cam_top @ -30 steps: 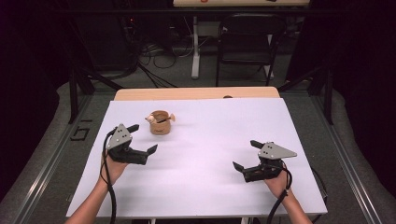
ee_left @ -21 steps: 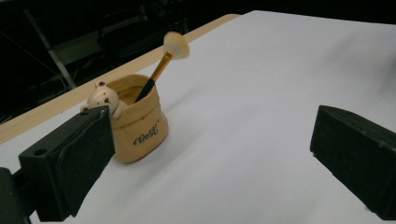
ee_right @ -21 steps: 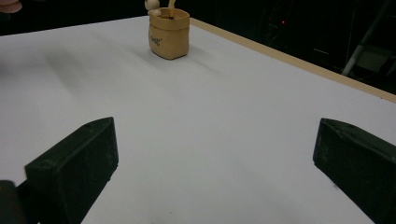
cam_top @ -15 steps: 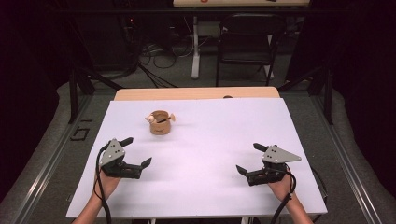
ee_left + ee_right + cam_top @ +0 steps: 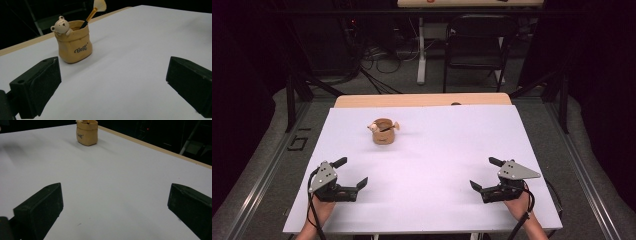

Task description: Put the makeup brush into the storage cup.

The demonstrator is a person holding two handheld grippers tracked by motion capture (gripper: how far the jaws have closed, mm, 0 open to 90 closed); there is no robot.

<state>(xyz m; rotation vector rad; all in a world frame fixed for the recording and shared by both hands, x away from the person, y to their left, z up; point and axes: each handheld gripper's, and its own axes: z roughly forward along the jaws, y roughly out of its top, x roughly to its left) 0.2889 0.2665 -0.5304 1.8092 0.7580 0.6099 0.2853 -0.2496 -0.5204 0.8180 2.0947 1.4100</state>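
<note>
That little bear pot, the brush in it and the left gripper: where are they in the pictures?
Bear pot [image 5: 75,47], left gripper view, on its front wall by the lettering.
Brush [image 5: 100,4], left gripper view, on its pale bristle head.
Left gripper [image 5: 360,183], high view, midway between its open fingertips.

matt white table cover [image 5: 437,165], glossy holder [image 5: 74,44].
</note>
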